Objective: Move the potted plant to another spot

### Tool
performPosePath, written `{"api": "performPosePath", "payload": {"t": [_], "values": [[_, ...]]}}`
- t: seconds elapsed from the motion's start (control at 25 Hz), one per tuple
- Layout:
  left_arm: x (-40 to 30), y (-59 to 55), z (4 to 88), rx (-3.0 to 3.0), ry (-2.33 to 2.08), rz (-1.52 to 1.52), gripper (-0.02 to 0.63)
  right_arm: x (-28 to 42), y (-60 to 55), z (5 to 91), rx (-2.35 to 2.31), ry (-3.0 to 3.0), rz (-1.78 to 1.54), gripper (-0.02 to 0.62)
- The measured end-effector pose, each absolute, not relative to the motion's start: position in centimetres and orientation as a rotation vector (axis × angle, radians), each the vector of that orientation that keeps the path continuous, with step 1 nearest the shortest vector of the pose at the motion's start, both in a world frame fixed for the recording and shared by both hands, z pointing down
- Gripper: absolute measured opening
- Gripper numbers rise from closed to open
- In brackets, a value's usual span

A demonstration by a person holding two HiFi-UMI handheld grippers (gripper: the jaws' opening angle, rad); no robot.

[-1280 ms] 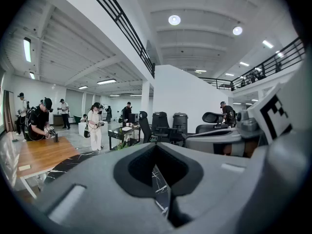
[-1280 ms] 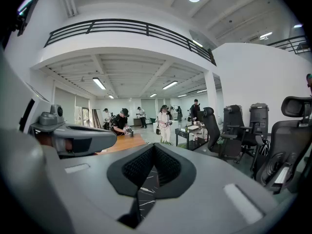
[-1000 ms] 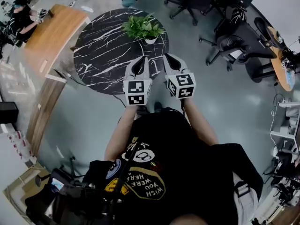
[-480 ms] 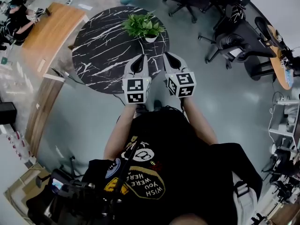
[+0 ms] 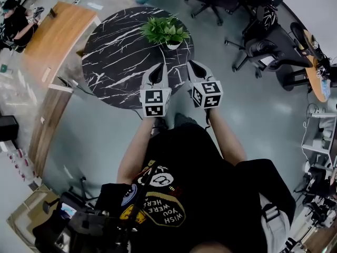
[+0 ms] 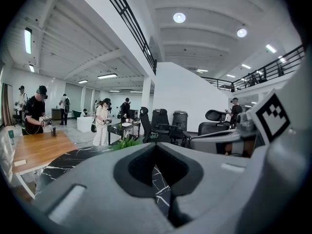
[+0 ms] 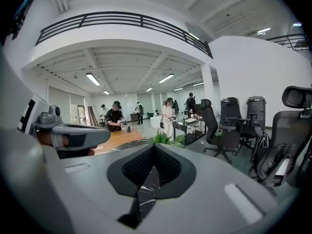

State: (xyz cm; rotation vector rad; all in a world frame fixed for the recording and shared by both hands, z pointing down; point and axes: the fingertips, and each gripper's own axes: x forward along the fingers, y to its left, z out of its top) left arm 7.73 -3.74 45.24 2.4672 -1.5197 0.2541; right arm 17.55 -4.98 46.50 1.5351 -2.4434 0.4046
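Your left gripper (image 5: 160,67) and right gripper (image 5: 191,64) are both pressed together, with nothing between the jaws. They sit side by side over the counter's (image 5: 113,62) 5 o'clock edge. The plant (image 5: 164,30) stands upright in its white pot (image 5: 172,45) near the counter's 1 o'clock rim. It is at 12 o'clock from your grippers and apart from both. In each gripper view its leaves show beyond the closed tips. A chair (image 5: 258,49) stands at the counter's 3 o'clock.

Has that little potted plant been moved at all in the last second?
No. The potted plant stands at the same spot near the far right rim of the black marble table; only the camera's view shifted a little.
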Motion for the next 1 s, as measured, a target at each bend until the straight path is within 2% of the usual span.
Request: {"api": "performPosePath", "payload": {"t": [0.4, 0.64, 0.76, 1.0], "values": [[9.0, -10.9, 48.4, 2.479, -1.511, 0.267, 0.005, 20.2, -14.5, 52.2, 1.464, -2.400, 0.553, 0.003], [10.1, -17.6, 52.1, 2.446, -1.573, 0.358, 0.005, 22.6, -23.7, 57.4, 1.437, -2.345, 0.628, 0.087], [10.0, -19.8, 52.4, 2.423, -1.605, 0.303, 0.005, 23.2, -27.8, 60.3, 1.420, -2.281, 0.700, 0.182], [9.2, -22.4, 53.7, 2.349, -1.617, 0.248, 0.005, 23.2, -32.1, 68.8, 1.326, -2.074, 0.900, 0.198]]}}
